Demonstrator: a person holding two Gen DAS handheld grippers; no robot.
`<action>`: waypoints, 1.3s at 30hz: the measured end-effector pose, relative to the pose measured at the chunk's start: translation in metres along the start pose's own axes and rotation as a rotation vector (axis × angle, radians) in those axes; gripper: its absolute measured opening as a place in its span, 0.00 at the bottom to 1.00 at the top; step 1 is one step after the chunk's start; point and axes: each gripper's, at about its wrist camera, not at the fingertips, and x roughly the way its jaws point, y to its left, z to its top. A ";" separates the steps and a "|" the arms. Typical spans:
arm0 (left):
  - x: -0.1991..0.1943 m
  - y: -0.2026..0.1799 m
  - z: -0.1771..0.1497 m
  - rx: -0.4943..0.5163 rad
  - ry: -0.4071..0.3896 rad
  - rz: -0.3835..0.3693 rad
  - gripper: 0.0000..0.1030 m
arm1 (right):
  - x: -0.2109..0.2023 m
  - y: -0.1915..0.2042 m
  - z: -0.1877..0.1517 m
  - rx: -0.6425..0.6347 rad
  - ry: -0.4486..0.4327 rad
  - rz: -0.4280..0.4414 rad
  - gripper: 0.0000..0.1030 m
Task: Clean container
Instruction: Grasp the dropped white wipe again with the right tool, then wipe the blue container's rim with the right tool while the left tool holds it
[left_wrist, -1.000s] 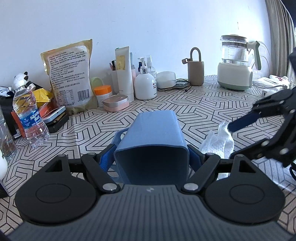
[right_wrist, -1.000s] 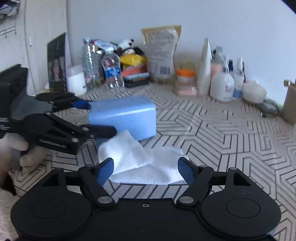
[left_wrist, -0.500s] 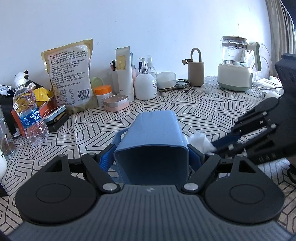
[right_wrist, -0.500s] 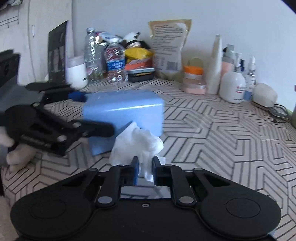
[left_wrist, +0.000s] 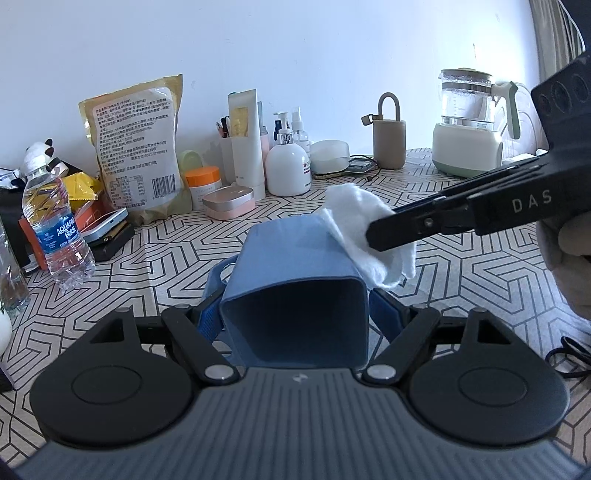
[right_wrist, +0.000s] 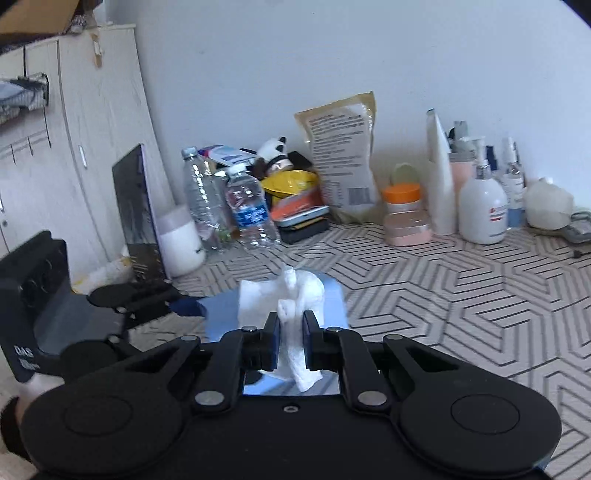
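Container (left_wrist: 295, 273) lies clamped in the left tongs (left_wrist: 295, 317) while the right tongs (right_wrist: 291, 332) pinch a tissue (left_wrist: 365, 229), which may slip free during wiping.

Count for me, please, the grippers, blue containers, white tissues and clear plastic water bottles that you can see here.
2 grippers: left gripper, right gripper
1 blue container
1 white tissue
2 water bottles
Total: 6
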 end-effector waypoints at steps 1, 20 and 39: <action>0.000 0.000 0.000 0.001 0.000 0.001 0.78 | 0.001 0.001 0.000 0.007 -0.001 0.018 0.15; -0.001 -0.002 0.000 0.006 -0.005 0.011 0.78 | 0.014 0.030 0.010 -0.051 0.040 0.168 0.14; 0.002 0.002 0.001 0.000 0.003 0.003 0.78 | 0.024 0.033 0.009 -0.027 0.063 0.258 0.14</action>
